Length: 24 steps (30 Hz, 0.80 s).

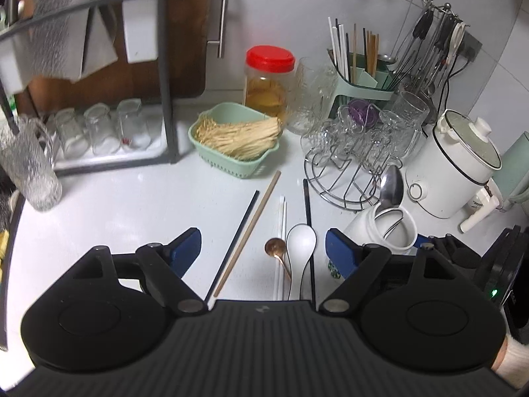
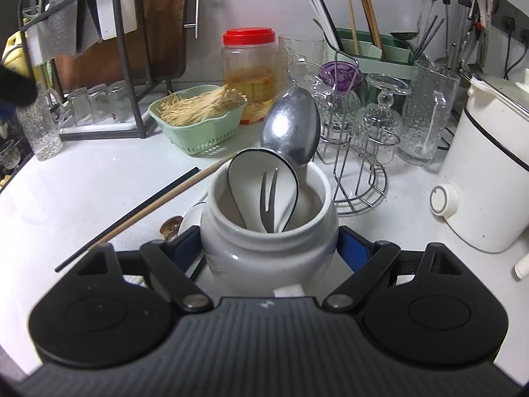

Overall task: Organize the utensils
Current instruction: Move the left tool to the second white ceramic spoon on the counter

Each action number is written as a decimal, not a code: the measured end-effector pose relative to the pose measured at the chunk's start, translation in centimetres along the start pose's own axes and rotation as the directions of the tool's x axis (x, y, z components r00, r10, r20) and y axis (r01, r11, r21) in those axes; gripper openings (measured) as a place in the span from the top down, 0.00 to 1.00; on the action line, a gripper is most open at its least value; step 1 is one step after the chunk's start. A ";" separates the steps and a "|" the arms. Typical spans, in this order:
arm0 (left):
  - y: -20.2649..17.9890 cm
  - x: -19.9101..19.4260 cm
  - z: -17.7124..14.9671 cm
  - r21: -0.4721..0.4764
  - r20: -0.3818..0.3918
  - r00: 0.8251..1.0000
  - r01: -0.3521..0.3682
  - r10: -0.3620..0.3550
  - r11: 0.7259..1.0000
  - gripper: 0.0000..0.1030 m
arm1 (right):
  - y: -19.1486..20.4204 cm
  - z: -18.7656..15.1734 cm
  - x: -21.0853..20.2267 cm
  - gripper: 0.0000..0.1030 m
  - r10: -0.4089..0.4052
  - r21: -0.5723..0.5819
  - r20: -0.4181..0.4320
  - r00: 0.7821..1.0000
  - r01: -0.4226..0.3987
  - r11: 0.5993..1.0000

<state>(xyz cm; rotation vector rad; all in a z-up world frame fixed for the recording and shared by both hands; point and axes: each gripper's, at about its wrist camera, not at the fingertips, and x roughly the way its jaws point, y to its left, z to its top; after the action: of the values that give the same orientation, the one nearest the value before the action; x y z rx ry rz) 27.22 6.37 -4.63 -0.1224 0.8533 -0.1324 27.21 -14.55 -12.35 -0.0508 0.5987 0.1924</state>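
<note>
jar (image 2: 267, 248): plain white, held in the right gripper
spoon (image 1: 300, 241): white, ahead of the left gripper
small spoon (image 1: 275, 248): copper
basket (image 1: 231, 162): pale green
lid (image 1: 269, 58): red

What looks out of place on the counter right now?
Loose utensils lie scattered on the counter: chopsticks, a white spoon and a copper spoon, none yet in the white jar that the right gripper holds. Nothing looks spilled or broken.
</note>
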 end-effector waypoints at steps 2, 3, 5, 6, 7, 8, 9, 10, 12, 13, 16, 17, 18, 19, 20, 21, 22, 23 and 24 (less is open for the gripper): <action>0.5 0.1 -0.7 -0.009 0.003 1.000 0.013 -0.013 1.000 0.17 | 0.0 -0.1 -0.1 0.13 -0.012 0.010 0.000 1.000 0.012 1.000; 0.7 0.2 -1.1 -0.012 0.002 1.000 0.014 -0.014 1.000 0.17 | 0.0 -0.2 -0.2 0.13 -0.016 0.015 0.000 1.000 0.016 1.000; 1.0 0.6 -1.7 -0.013 -0.005 1.000 0.020 -0.020 1.000 0.17 | 0.0 -0.3 -0.3 0.13 -0.029 0.025 0.000 1.000 0.029 0.999; 1.1 0.7 -2.0 -0.016 -0.010 1.000 0.028 -0.028 0.999 0.17 | 0.0 -0.3 -0.4 0.13 -0.034 0.029 -0.001 0.999 0.034 0.999; 1.3 0.9 -2.2 -0.019 -0.013 0.999 0.033 -0.034 0.999 0.17 | 0.0 -0.4 -0.5 0.13 -0.039 0.033 -0.001 0.999 0.039 0.999; 1.4 1.0 -2.4 -0.018 -0.009 0.999 0.040 -0.040 0.999 0.17 | 0.0 -0.4 -0.5 0.13 -0.043 0.036 -0.002 0.999 0.043 0.998; 1.5 1.1 -2.7 -0.015 -0.008 0.999 0.042 -0.043 0.999 0.17 | 0.0 -0.5 -0.6 0.13 -0.047 0.038 -0.003 0.999 0.047 0.998; 1.5 1.3 -3.0 -0.012 -0.008 0.999 0.042 -0.042 0.999 0.17 | 0.0 -0.5 -0.7 0.13 -0.051 0.041 -0.005 0.999 0.051 0.998; 1.7 1.9 -3.3 -0.009 -0.017 0.999 0.047 -0.047 0.999 0.17 | 0.0 -0.5 -0.7 0.13 -0.058 0.047 -0.011 0.998 0.058 0.997; 1.8 2.3 -3.4 -0.004 -0.024 0.999 0.048 -0.049 0.999 0.17 | 0.0 -0.5 -0.7 0.13 -0.061 0.050 -0.014 0.998 0.062 0.997; 1.7 3.5 -4.0 0.024 -0.034 0.998 0.050 -0.049 0.998 0.17 | -0.1 -0.3 -0.7 0.13 -0.071 0.060 -0.025 0.997 0.072 0.996; 1.7 3.9 -4.2 0.032 -0.038 0.998 0.052 -0.051 0.998 0.17 | -0.1 -0.3 -0.7 0.13 -0.073 0.061 -0.029 0.997 0.074 0.995; 1.7 4.4 -4.4 0.041 -0.043 0.998 0.054 -0.052 0.998 0.17 | -0.1 -0.3 -0.7 0.13 -0.073 0.062 -0.031 0.997 0.075 0.995; 1.6 5.0 -4.6 0.053 -0.049 0.997 0.055 -0.053 0.997 0.17 | -0.2 -0.3 -0.7 0.13 -0.075 0.063 -0.033 0.997 0.077 0.995; 1.4 5.7 -4.7 0.066 -0.055 0.997 0.058 -0.054 0.996 0.17 | -0.2 -0.3 -0.7 0.13 -0.078 0.064 -0.035 0.996 0.080 0.995; 1.3 6.3 -4.9 0.079 -0.062 0.996 0.065 -0.060 0.995 0.17 | -0.3 -0.4 -0.8 0.13 -0.079 0.065 -0.035 0.996 0.082 0.995; 1.2 6.9 -5.0 0.089 -0.065 0.996 0.068 -0.062 0.994 0.17 | -0.5 -0.4 -0.9 0.13 -0.080 0.064 -0.035 0.996 0.082 0.995; 1.1 7.6 -5.1 0.094 -0.068 0.996 0.065 -0.058 0.994 0.17 | -0.6 -0.5 -0.9 0.13 -0.080 0.064 -0.036 0.996 0.082 0.995; 1.0 8.5 -5.1 0.098 -0.080 0.995 0.061 -0.053 0.993 0.17 | -0.8 -0.6 -1.0 0.13 -0.081 0.065 -0.038 0.996 0.083 0.994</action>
<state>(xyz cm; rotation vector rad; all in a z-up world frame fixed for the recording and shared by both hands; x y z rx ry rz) 28.93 5.64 -14.44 -0.0480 0.9186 -0.2341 26.22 -15.56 -12.23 -0.0147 0.6362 0.0924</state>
